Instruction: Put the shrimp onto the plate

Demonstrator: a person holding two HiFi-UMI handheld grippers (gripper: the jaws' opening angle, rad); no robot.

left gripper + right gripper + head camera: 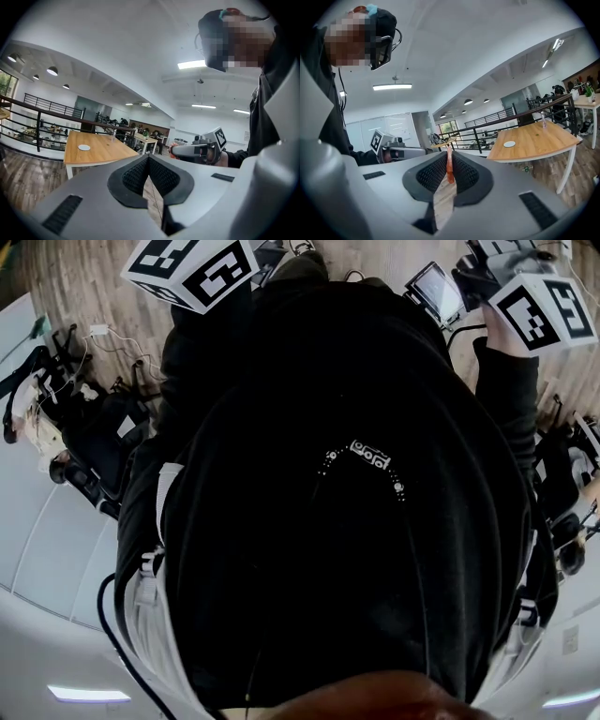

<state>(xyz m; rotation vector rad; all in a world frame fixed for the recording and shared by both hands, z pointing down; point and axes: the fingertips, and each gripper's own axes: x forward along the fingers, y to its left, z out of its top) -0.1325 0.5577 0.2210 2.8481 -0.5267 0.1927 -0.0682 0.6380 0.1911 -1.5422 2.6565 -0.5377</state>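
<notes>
Grey plastic with black ribbed pads: left gripper [148, 157], level in the air, its jaws brought together at the tips and empty.
- Marker cube [192, 268], black-and-white squares, part of the left gripper, at the upper left of the head view.
- Black railing [47, 112], running behind the table in the left gripper view.
- Wooden table [101, 151] on white legs, ahead of both grippers and well apart from them.
- White plate [509, 144], small and round, lying flat on the table top.
- Black garment [328, 521], worn by the person, filling most of the head view.
- Right gripper [449, 155], same make, held beside the left one, its jaws clamped on the shrimp.
- Shrimp [449, 169], orange-red and narrow, upright between the ribbed pads with its upper end just above the jaw tips. It is held in the air, well apart from the plate.
- Second marker cube [544, 313], part of the right gripper, at the upper right of the head view above a black sleeve [506, 390].
</notes>
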